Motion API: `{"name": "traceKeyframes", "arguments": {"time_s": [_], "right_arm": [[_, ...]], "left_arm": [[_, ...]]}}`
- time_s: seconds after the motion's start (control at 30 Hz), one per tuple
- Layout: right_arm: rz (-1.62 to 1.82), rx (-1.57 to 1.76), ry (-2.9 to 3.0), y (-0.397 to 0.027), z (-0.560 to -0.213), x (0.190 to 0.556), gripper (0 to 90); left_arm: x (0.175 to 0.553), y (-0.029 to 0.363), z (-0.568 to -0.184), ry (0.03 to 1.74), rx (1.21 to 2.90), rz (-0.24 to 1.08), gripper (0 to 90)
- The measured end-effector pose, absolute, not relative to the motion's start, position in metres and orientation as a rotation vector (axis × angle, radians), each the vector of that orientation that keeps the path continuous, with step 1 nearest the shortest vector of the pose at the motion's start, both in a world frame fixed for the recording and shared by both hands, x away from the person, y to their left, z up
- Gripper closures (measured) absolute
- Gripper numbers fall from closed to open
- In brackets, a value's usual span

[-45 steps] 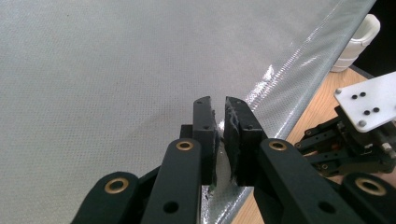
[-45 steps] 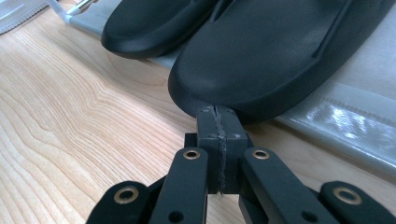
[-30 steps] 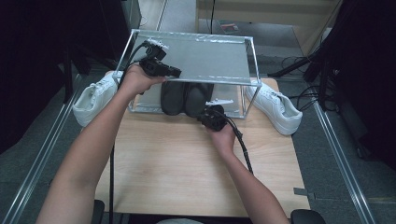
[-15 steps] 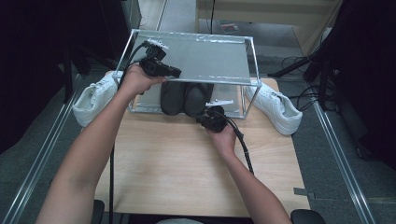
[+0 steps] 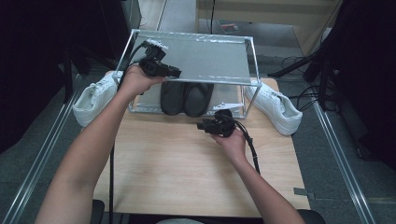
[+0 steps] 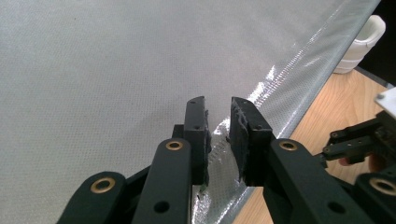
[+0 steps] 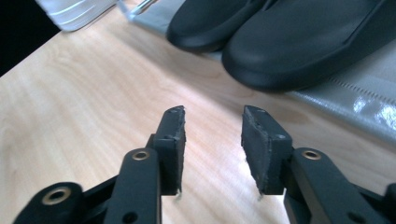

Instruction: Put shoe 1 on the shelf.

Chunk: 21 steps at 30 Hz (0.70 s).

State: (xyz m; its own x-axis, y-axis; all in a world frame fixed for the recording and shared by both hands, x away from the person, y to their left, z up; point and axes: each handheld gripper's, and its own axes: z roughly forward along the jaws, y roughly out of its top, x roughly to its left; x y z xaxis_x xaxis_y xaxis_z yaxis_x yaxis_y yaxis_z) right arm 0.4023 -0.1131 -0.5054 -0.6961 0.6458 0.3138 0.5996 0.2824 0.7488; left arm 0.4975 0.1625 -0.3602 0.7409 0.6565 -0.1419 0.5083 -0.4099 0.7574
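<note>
right claw (image 7: 212, 140) released just short of black shoes (image 5: 186, 97) under the rack (image 5: 205, 56), white sneaker (image 5: 275, 105) alongside.

black shoes (image 5: 186, 97) | paired, side by side | rack's lower shelf (image 5: 144, 100)
</note>
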Motion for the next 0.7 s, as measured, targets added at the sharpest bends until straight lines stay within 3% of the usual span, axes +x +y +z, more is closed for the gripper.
{"name": "traceKeyframes", "arguments": {"time_s": [0.27,0.7], "right_arm": [[1.460,1.092,2.477,-0.129,-0.496,0.381,45.8],[1.467,1.089,2.449,-0.175,-0.494,0.339,40.7]], "left_arm": [[0.497,0.163,-0.360,0.874,2.094,0.224,75.7],[0.495,0.164,-0.360,0.876,2.085,0.242,68.5]]}}
